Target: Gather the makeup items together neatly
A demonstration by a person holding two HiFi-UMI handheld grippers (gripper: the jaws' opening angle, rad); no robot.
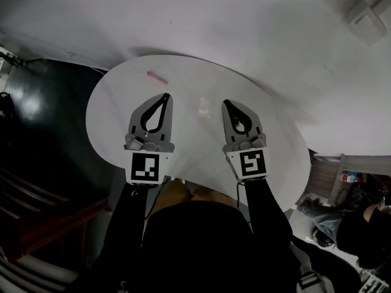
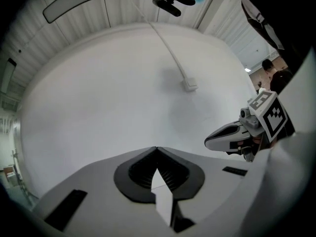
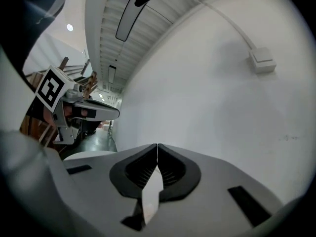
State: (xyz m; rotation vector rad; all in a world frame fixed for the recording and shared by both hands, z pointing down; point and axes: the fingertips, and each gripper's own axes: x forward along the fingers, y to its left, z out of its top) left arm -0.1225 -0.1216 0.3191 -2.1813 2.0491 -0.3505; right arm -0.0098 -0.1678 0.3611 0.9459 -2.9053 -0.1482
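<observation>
1. The left claw (image 1: 165,96) hangs over the near left part of the round white bench (image 1: 113,112). Its jaws are pressed together, tips meeting, with nothing between them, as the left gripper view confirms (image 2: 156,148).
2. The right claw (image 1: 226,103) hangs just beside it over the near right part of the bench. Its jaws are likewise closed tip to tip on nothing (image 3: 157,145).
3. A pink makeup item (image 1: 156,76) lies on the far left part of the bench, well ahead of the left claw and apart from both. It is too blurred to tell what kind it is.
4. A small pale item (image 1: 203,107) sits near the middle of the bench, between the two claws' tips and touched by neither. It is also blurred.
5. Both claws point towards a plain white wall (image 2: 98,98), where a white cable (image 2: 165,46) runs down to a small wall box (image 2: 189,85).
6. Dark sleeves (image 1: 131,209) reach up from the bottom of the head view to the claws.
</observation>
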